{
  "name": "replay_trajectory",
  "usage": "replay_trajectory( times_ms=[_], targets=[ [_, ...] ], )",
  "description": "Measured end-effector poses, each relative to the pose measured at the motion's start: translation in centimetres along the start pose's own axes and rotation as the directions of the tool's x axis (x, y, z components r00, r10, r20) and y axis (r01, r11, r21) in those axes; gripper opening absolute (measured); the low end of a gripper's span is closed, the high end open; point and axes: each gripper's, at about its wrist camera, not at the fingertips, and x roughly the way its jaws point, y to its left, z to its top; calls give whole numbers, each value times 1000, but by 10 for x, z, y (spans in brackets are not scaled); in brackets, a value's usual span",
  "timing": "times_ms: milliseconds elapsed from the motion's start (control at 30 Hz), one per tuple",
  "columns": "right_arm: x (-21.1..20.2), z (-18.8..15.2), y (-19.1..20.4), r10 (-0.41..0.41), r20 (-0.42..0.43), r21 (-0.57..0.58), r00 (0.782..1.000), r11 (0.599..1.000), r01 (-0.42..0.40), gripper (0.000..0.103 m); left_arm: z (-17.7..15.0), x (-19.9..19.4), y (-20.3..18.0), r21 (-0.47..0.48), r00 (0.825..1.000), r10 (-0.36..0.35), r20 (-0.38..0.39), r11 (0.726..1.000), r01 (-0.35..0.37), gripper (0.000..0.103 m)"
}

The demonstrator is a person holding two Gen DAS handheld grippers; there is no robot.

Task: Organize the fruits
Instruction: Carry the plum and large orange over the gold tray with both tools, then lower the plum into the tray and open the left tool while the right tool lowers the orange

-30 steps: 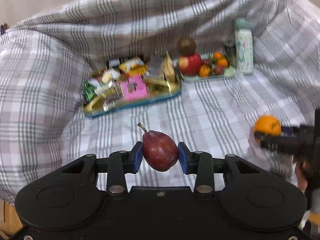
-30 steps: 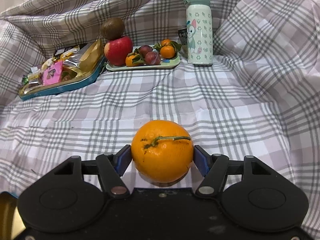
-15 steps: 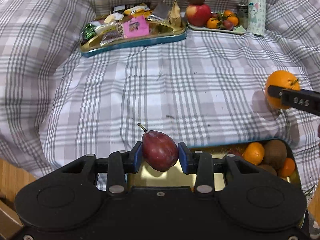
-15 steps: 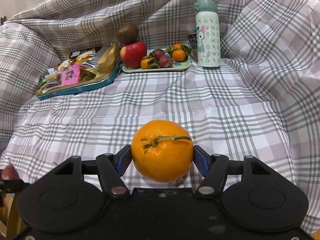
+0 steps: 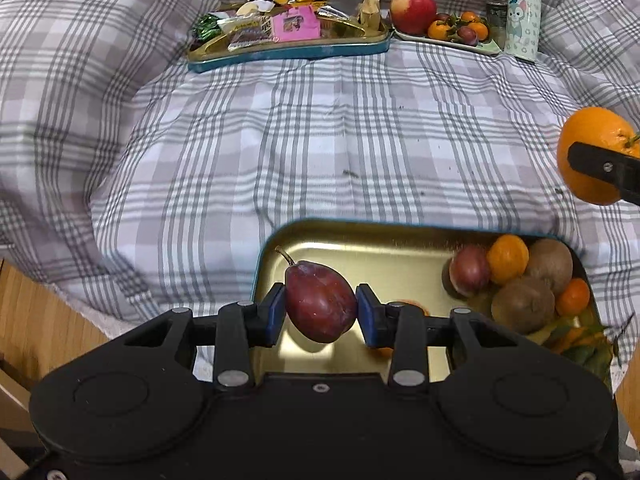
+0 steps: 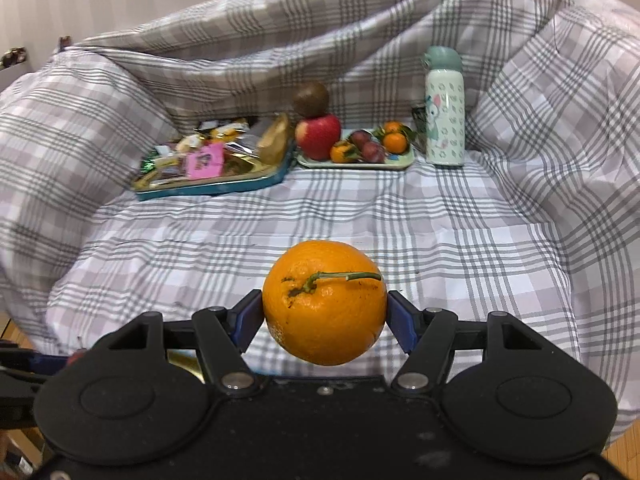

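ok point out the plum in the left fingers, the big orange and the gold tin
plum [image 5: 320,302]: left wrist view, middle of its dark red skin between the fingers
big orange [image 6: 324,308]: right wrist view, front face below the stem
gold tin [image 5: 384,260]: left wrist view, bare floor of the tin

Left wrist looks steeply down; right nearly level; both share far snack tray [image 5: 288,50] [image 6: 212,190]

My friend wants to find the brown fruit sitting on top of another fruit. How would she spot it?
Look to the far edge of the checked blanket, at the pale green plate left of the cartoon bottle. A big red apple stands at its left end, and the kiwi balances on top, the only fruit stacked on another.
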Motion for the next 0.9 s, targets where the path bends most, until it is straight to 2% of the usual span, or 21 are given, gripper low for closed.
replay_trajectory(
  times_ms=[167,333,600,900],
  targets=[
    [-32,-15,12,38,25,-35,999,999,-37,69,-17,-6,-1,-5,1000,1,1,1000,-1,47],
    [-52,-34,25,80,16,-72,997,994,-79,69,-27,-4,-2,-12,1000,10,-2,1000,-10,47],
    [-42,-58,47,122,-69,-143,990,981,-131,69,-27,6,2,-39,1000,7,1,999,-7,47],
    [-33,-76,63,131,-138,-212,982,964,-158,69,-27,-1,8,-67,999,0,33,998,2,47]
  ],
)
